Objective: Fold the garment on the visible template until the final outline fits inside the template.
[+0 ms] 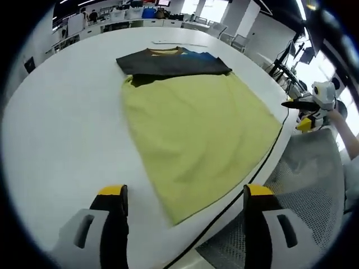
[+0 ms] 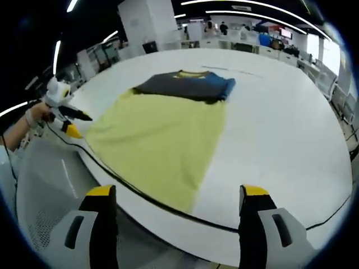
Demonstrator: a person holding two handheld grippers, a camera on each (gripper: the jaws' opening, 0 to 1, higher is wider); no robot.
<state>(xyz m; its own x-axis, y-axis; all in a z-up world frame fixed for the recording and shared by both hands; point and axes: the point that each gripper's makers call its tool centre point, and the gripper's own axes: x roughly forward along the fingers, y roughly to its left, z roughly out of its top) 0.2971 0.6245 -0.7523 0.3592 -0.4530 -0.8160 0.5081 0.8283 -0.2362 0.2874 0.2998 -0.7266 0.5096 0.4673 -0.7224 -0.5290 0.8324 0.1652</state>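
On the big white table (image 1: 61, 123) lies one yellow shirt (image 1: 196, 140), its hem near the table edge, with one dark folded shirt (image 1: 171, 61) on its far end. Lots of bare table lies around. The left gripper (image 1: 185, 193) and right gripper (image 2: 176, 193) hold nothing, jaws wide apart.

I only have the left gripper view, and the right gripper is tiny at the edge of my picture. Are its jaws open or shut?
Observer: Open. In the right gripper view, the right gripper has its jaws wide apart with nothing between them.
Operator: What is it aimed at?
Observer: The near hem corner of the garment lies ahead between its jaws, on the table, not gripped.
Operator: And my left gripper from that side?
Observer: A hand holds the left gripper close beside the other hem corner; I cannot tell whether it touches.
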